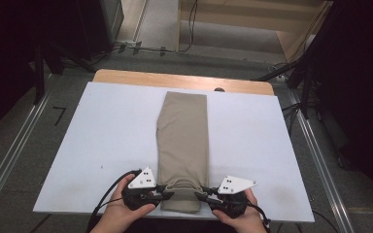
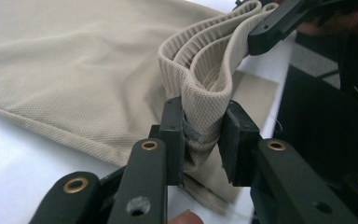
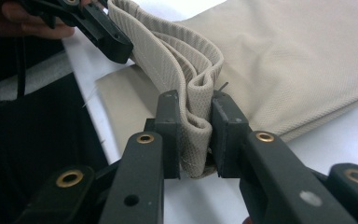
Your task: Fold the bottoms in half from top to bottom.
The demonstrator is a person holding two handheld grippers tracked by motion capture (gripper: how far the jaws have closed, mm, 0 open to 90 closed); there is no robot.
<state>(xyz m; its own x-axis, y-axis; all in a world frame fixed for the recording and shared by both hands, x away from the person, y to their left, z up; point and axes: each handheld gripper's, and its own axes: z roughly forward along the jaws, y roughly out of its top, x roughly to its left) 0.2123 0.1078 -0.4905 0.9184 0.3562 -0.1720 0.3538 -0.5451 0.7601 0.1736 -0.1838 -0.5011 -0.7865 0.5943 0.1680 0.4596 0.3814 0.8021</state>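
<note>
The left hand-held gripper (image 1: 164,195) is clamping one end of the ribbed waistband (image 2: 200,70) of a pair of folded beige trousers (image 1: 183,141), and the right hand-held gripper (image 1: 201,196) is pinching the other end — both sets of jaws are pressing on bunched layers of knit fabric. The trousers are lying lengthwise down the middle of the white table (image 1: 102,141), waistband at the near edge between the two grippers, legs running away from the person. The cloth looks light, soft and limp, likely sagging between the grips, so the thick waistband corners seem the surest hold.
</note>
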